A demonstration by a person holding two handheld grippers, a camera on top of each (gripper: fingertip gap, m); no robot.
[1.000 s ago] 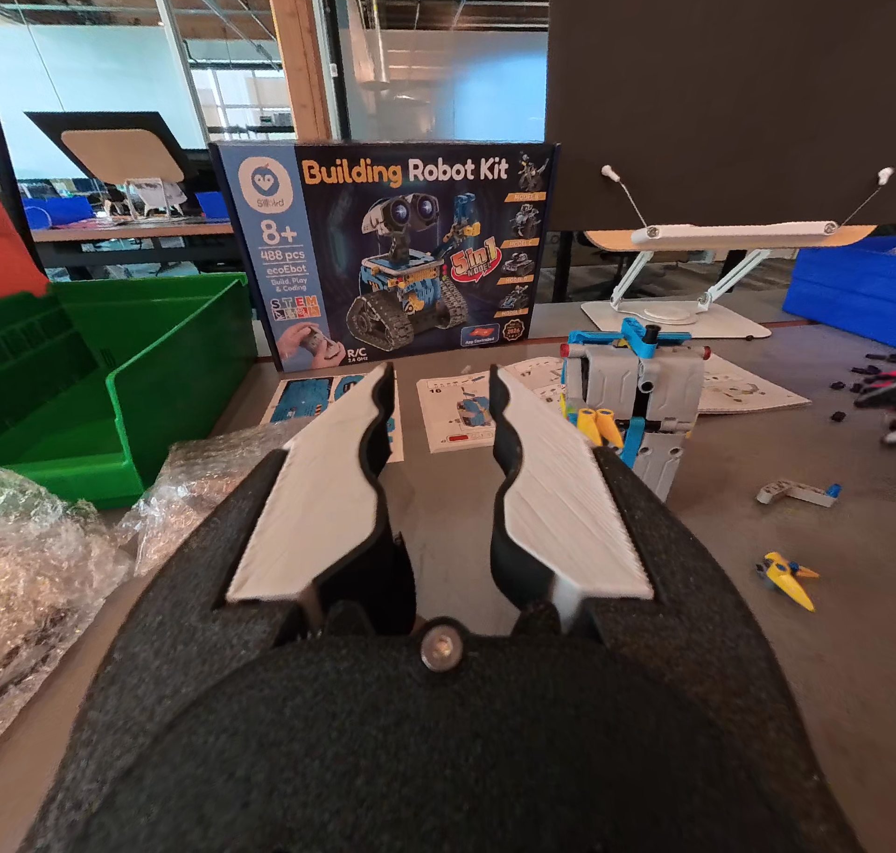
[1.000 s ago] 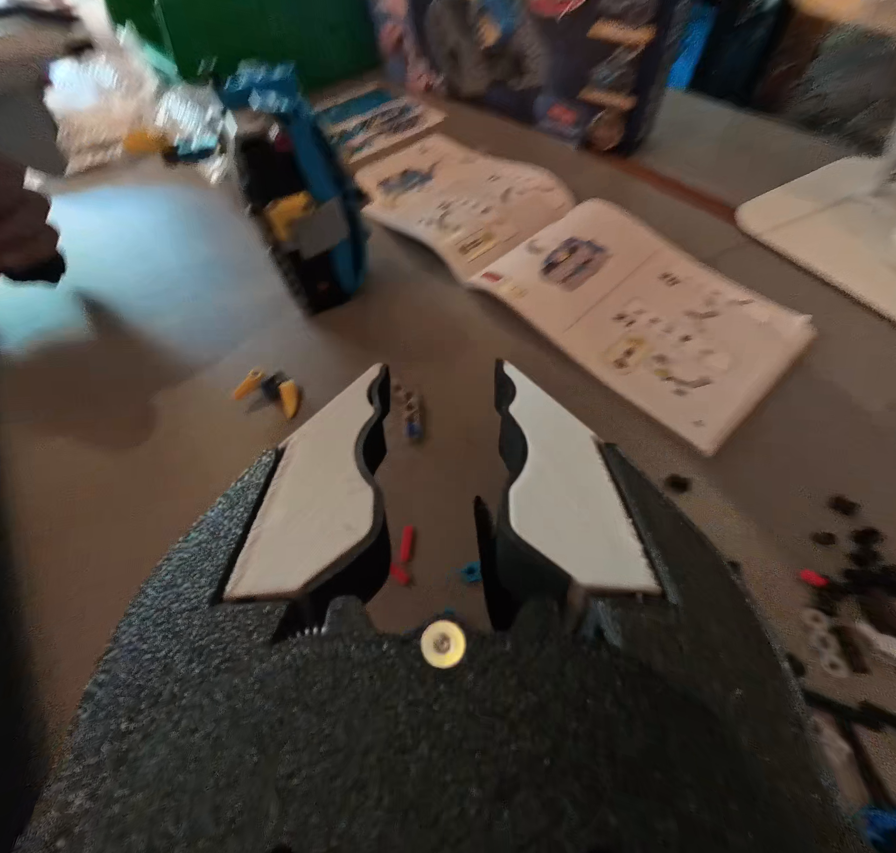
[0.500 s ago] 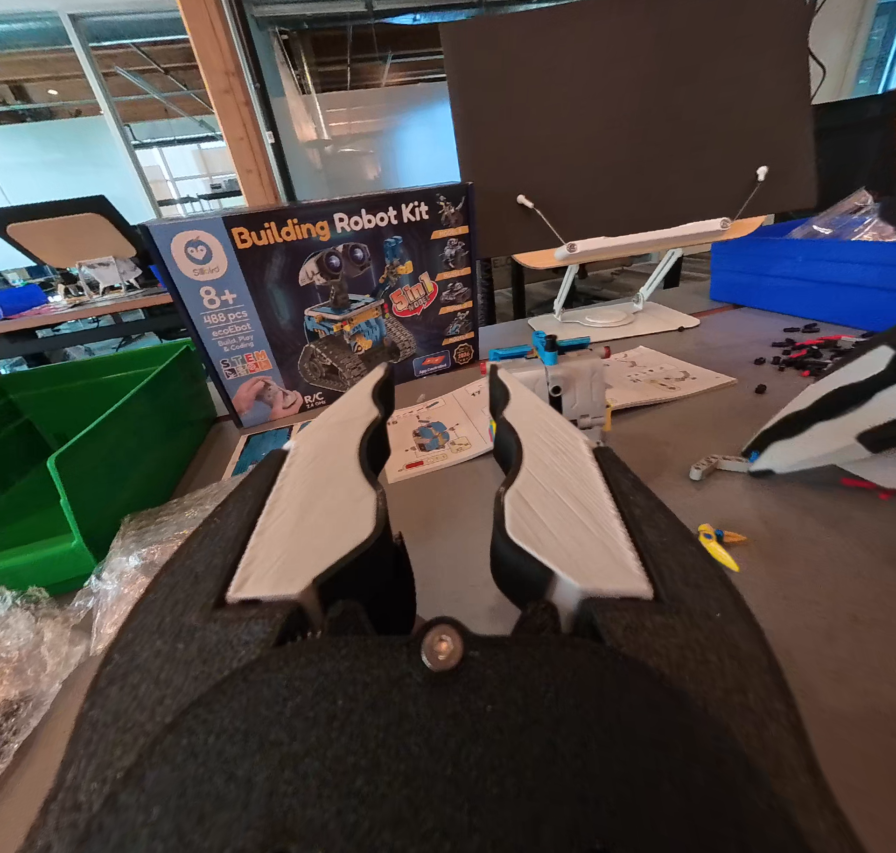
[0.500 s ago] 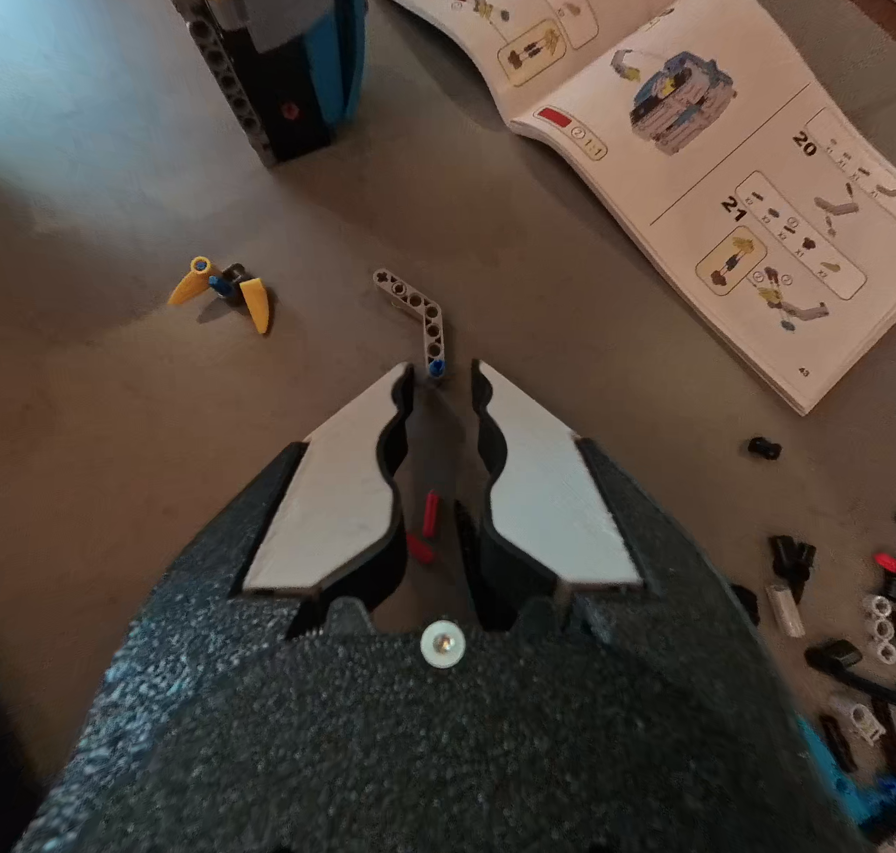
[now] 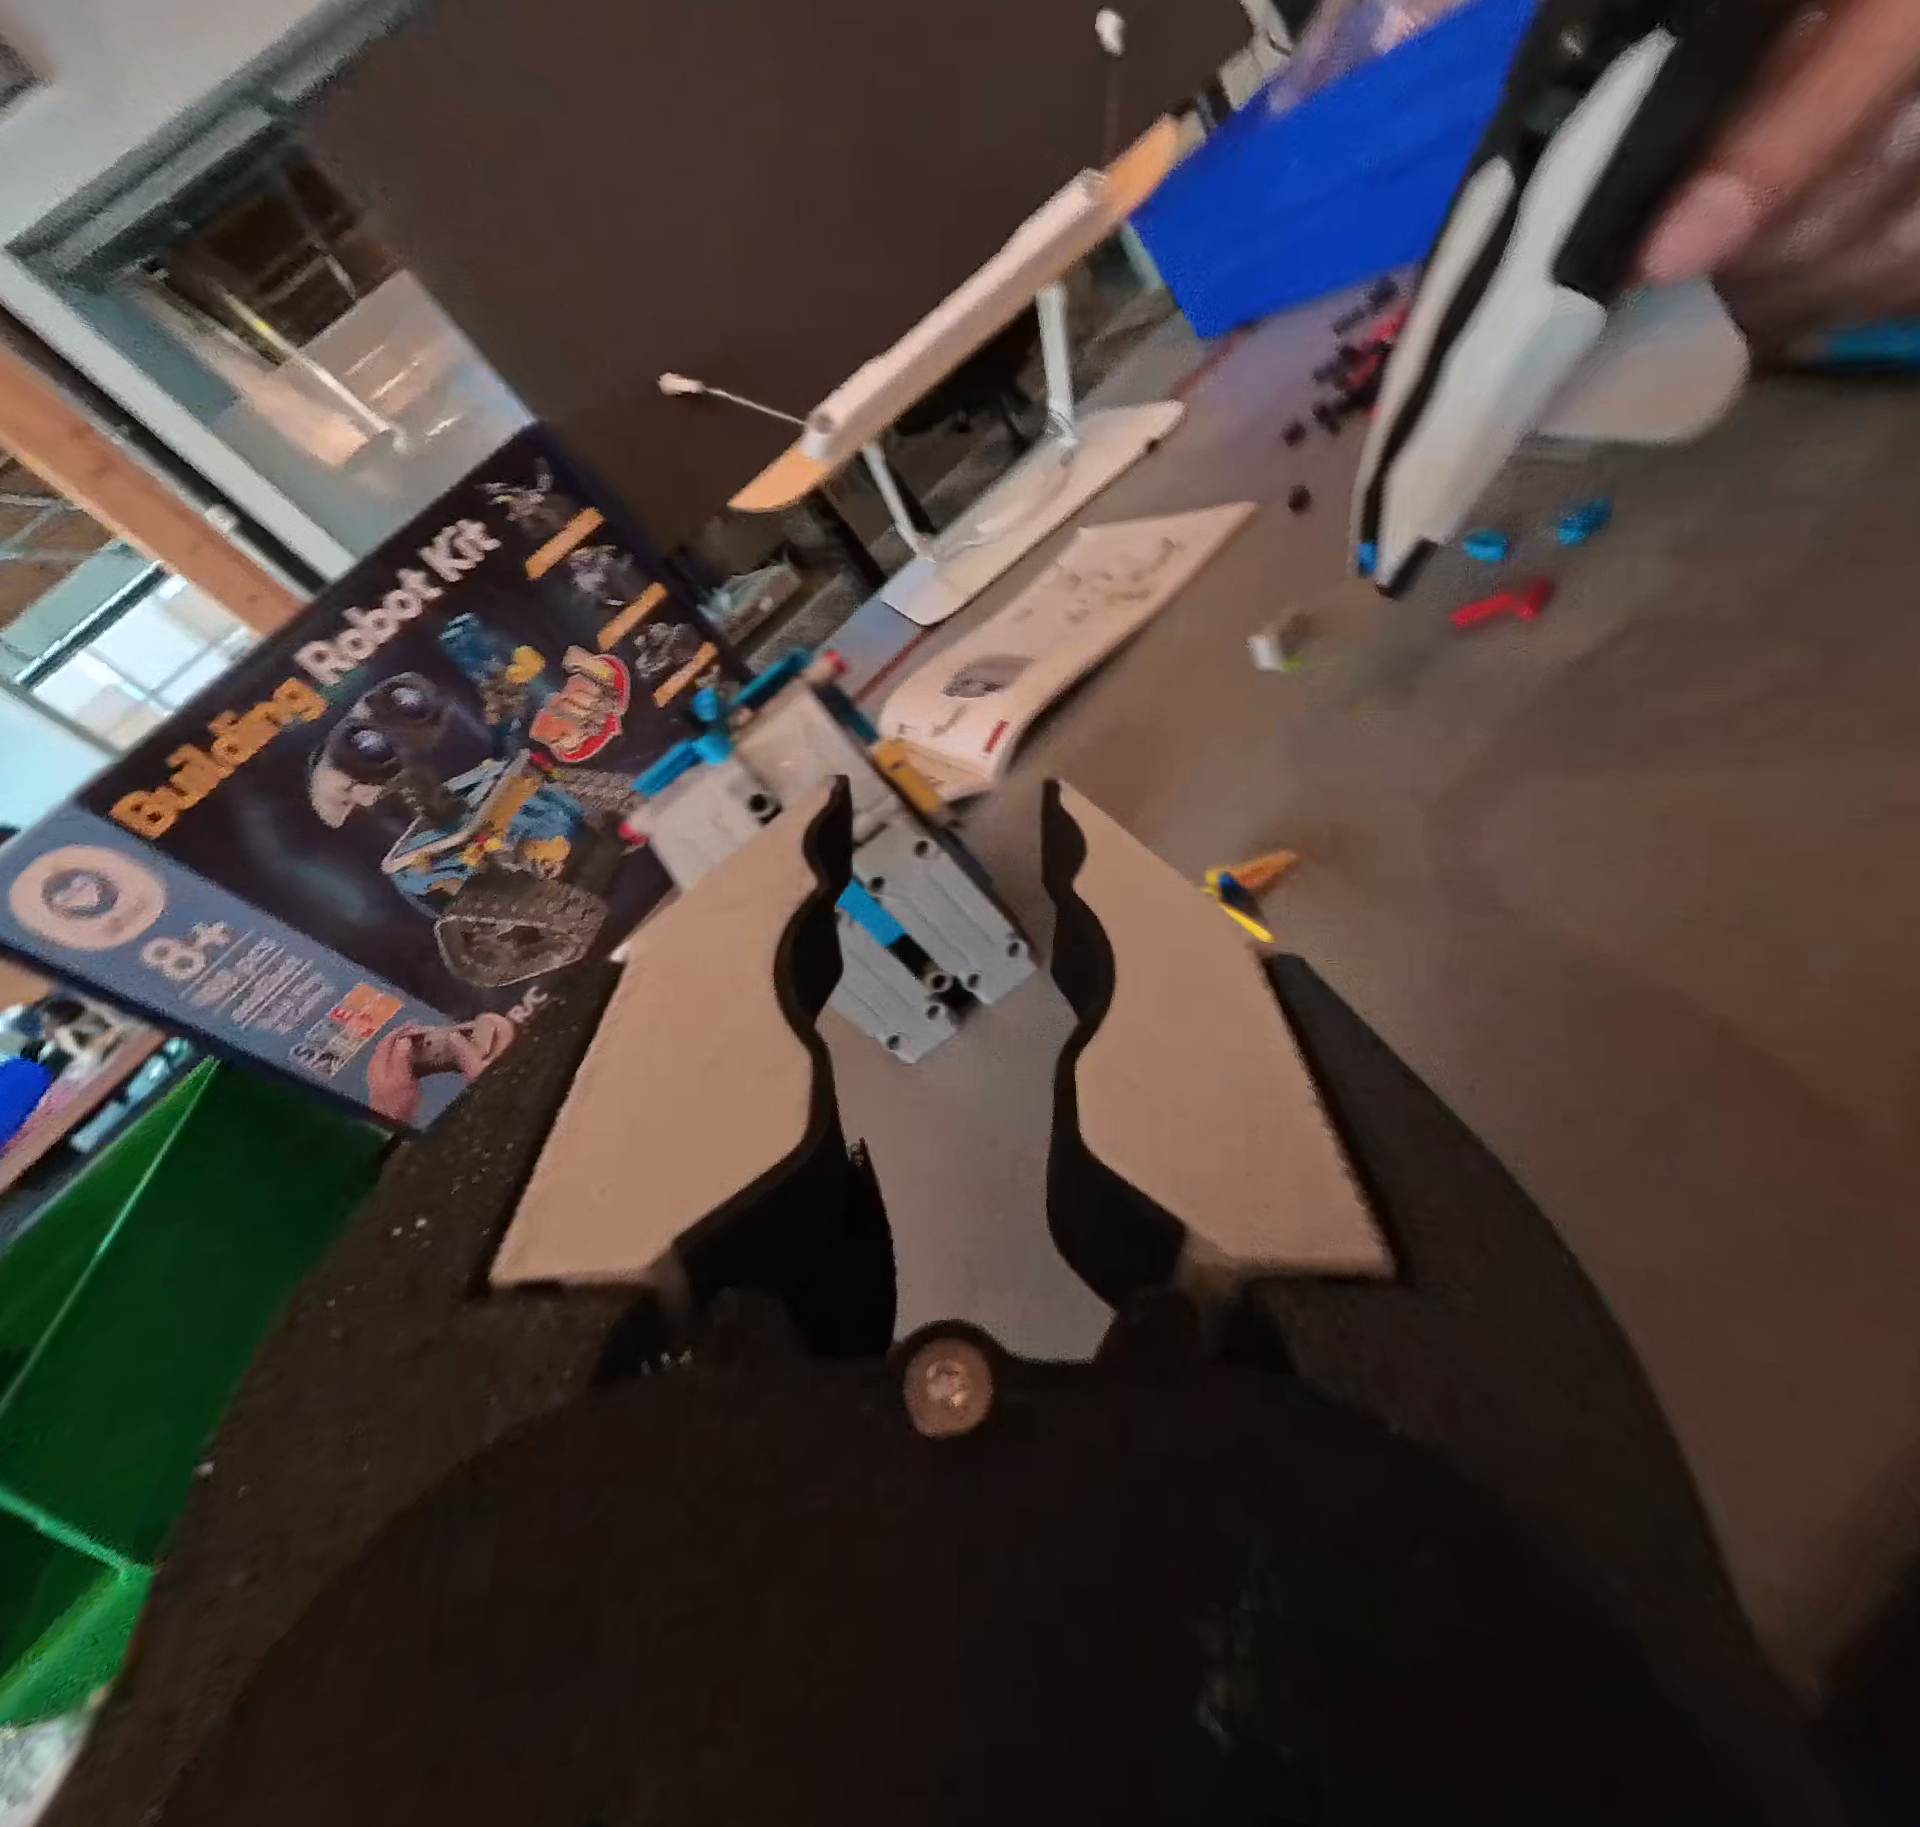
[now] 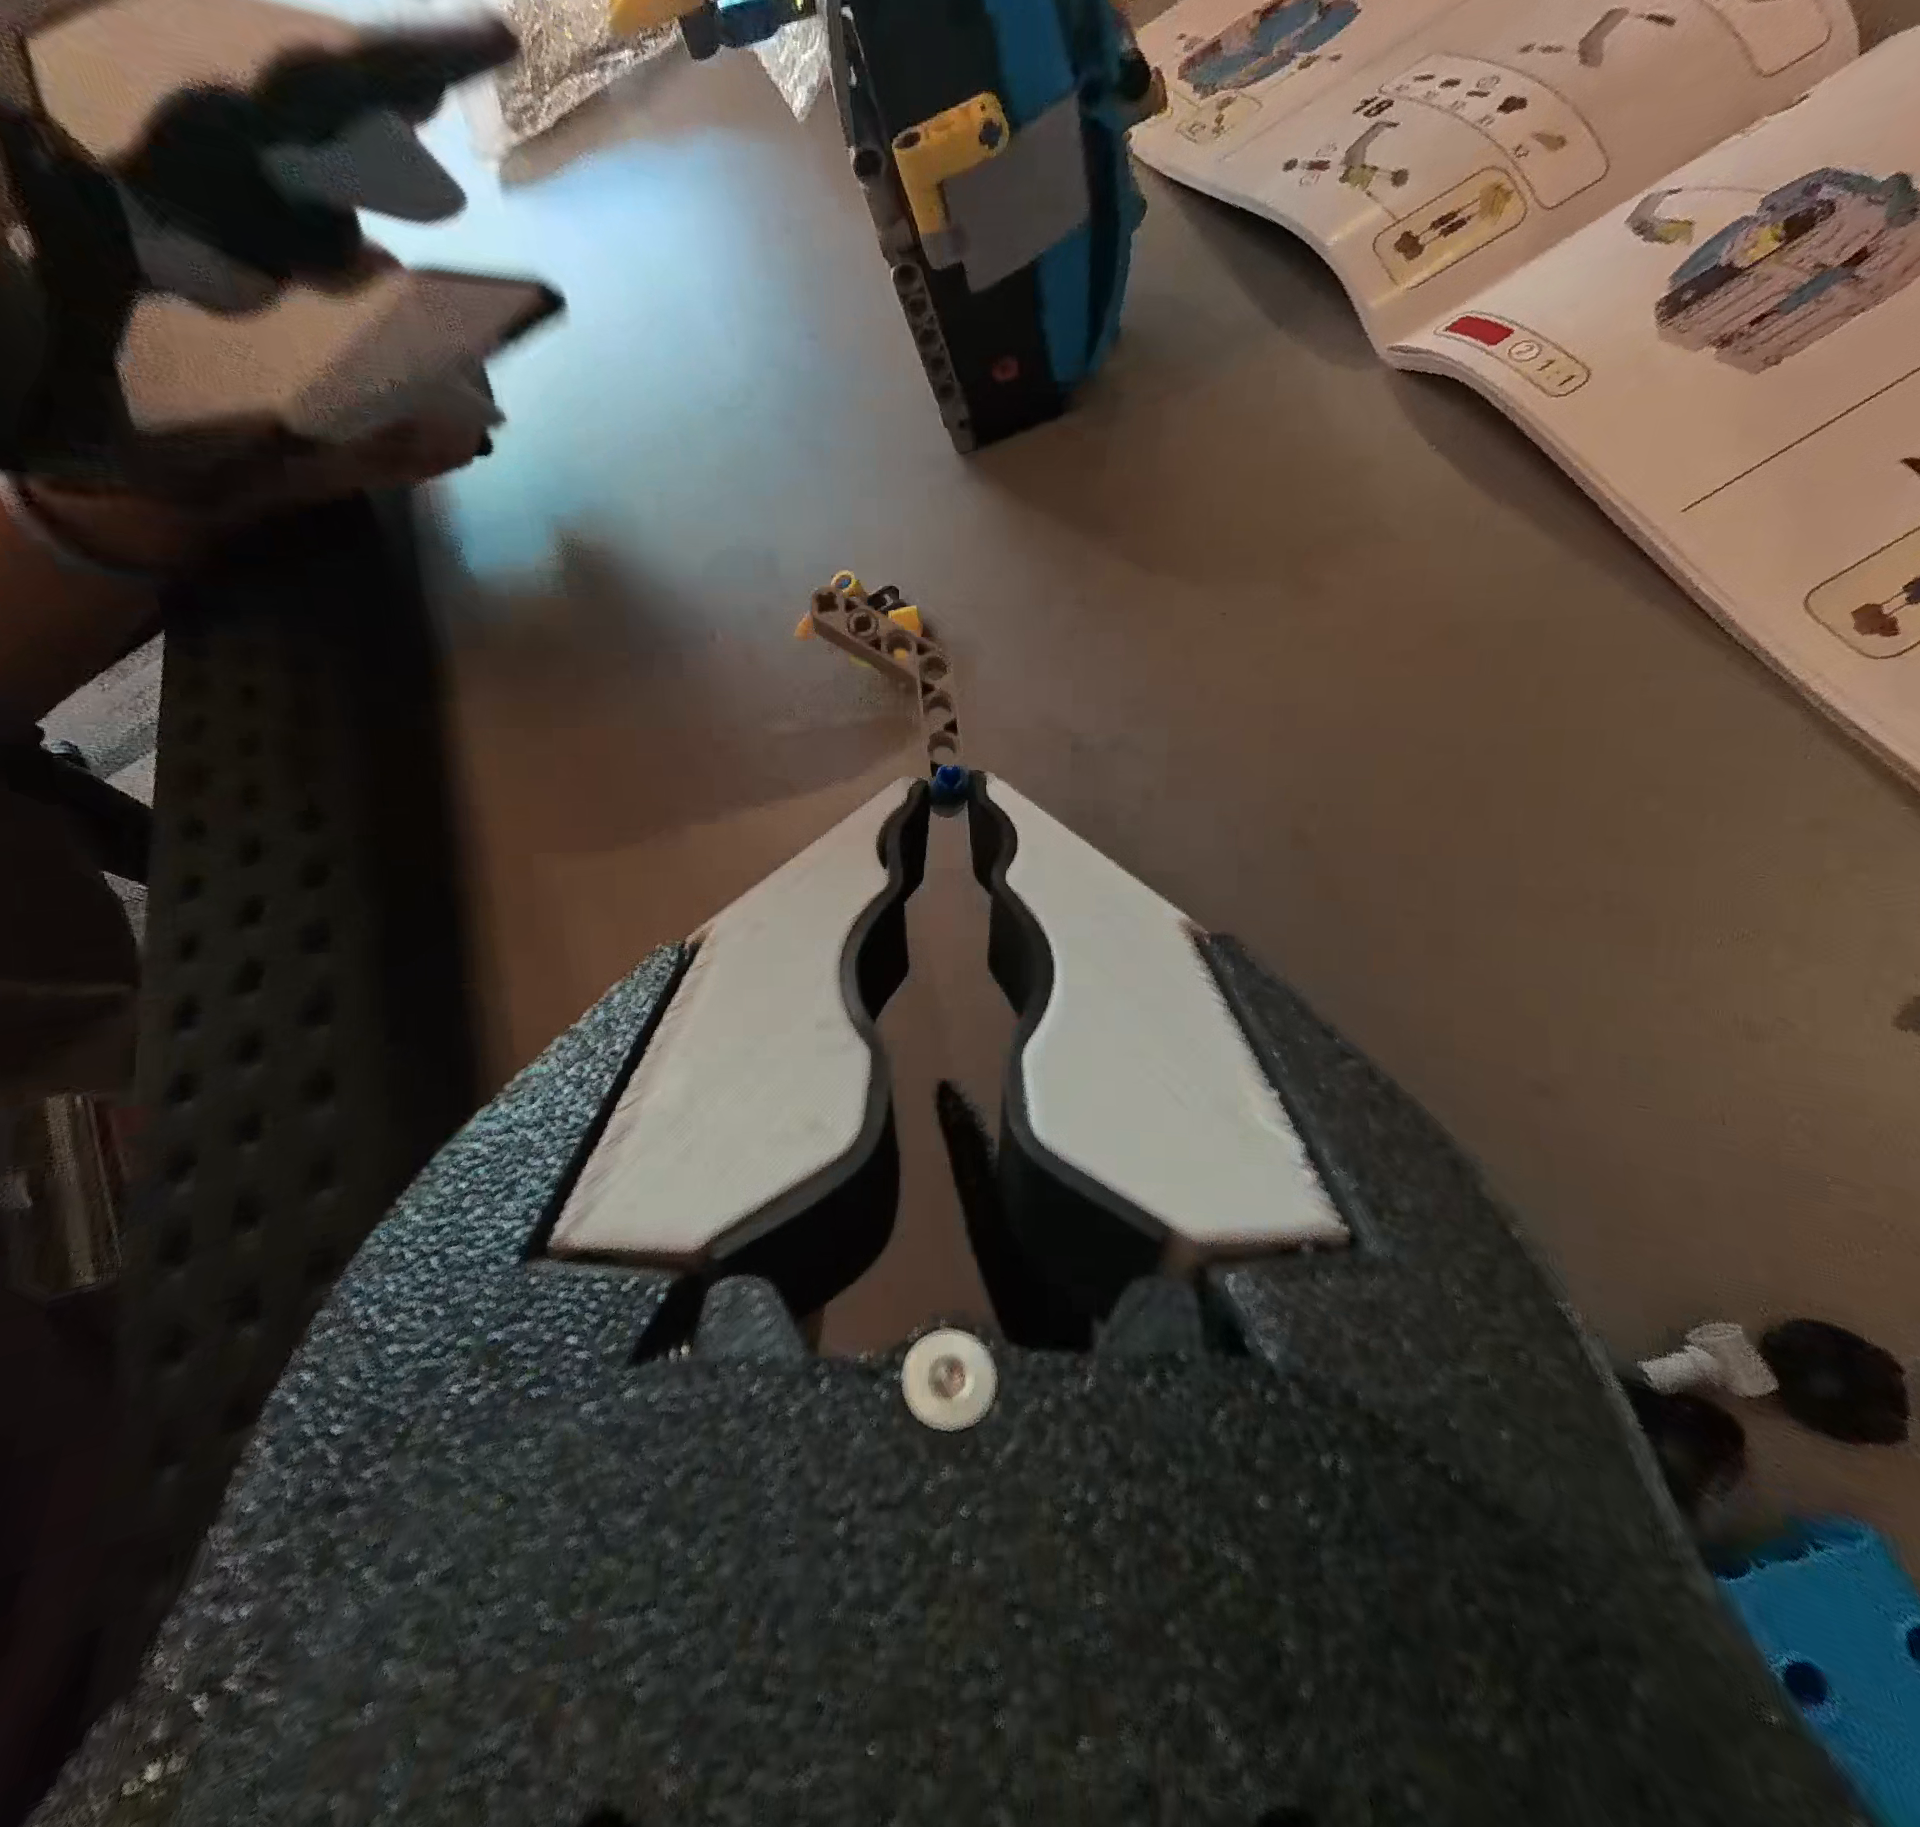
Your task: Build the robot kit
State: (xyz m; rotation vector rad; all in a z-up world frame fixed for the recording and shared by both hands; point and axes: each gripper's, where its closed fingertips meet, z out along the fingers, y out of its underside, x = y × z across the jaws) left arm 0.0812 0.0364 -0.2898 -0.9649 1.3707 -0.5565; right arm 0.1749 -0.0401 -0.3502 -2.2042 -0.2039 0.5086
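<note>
Your right gripper [image 6: 948,790] pinches the blue pin of the bent grey beam [image 6: 899,657], lifting it; your left gripper [image 5: 940,809] gapes empty near the half-built model [image 5: 914,936]

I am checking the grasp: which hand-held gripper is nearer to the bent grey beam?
Right. The right hand-held gripper pinches the blue pin at the beam's end; the left hand-held gripper faces the robot model, apart.

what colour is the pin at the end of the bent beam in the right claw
Blue pin, on a grey bent beam; the right wrist view shows it best, pinched in the right claw.
</note>
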